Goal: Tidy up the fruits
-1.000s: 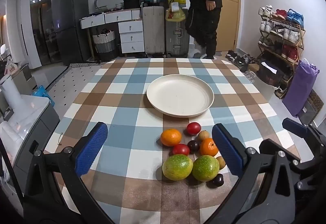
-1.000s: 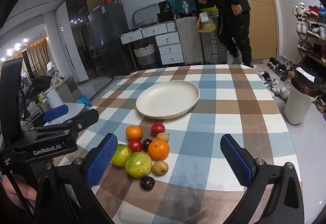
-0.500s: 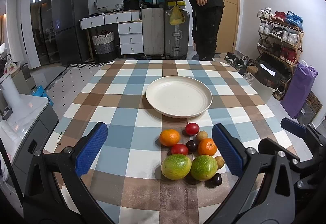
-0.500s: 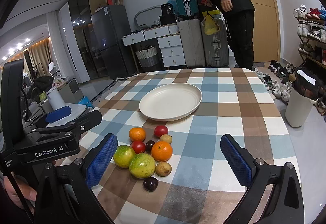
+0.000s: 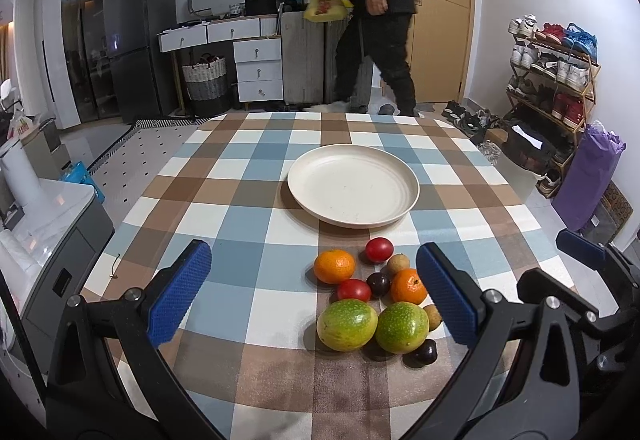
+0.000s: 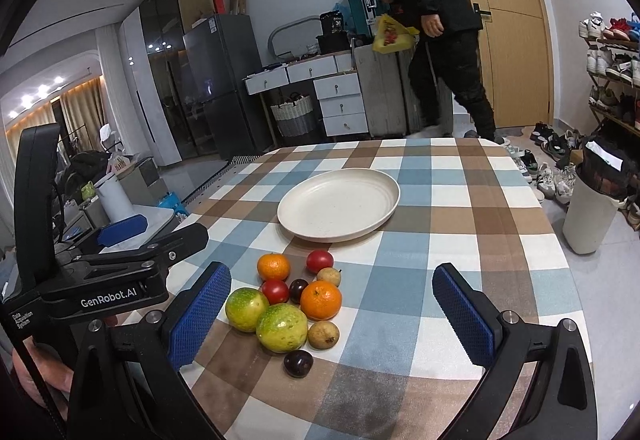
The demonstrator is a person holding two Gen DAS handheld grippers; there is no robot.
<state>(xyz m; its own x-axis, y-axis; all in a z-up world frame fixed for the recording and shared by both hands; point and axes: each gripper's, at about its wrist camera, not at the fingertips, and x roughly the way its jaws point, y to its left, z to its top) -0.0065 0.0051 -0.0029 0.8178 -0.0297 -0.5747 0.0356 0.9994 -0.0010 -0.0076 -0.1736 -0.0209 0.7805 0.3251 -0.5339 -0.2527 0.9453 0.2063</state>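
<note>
Between and just ahead of the spread fingers of both grippers lay the fruit cluster, loose on the checked tablecloth and short of the empty cream plate beyond it.

The left gripper was released, its blue pads wide apart and touching nothing; from its view the fruit sat nearer the right-hand finger, which hid part of a small brown fruit. The right gripper was likewise wide open and empty, with the pile lying toward its left-hand finger.

Closest to the fingers were two large green-yellow fruits, touching one another; they looked the heaviest of the lot, firm-skinned and round, so likely to roll if nudged. A grip across the widest part, fingers lowered either side, would probably hold best. Two oranges sat further from the fingers, seemingly firm with a dimpled rind that the ribbed pads should hold well.

Two red tomatoes appeared smooth, glossy and soft enough to bruise, so a gentle closing seemed wise. The dark plums were small and shiny, probably slippery; one lay apart at the near edge of the pile, the easiest to reach cleanly. The pale brown fruits were small and light.

Since most pieces touched their neighbours, taking outer ones first seemed least likely to scatter the rest.
</note>
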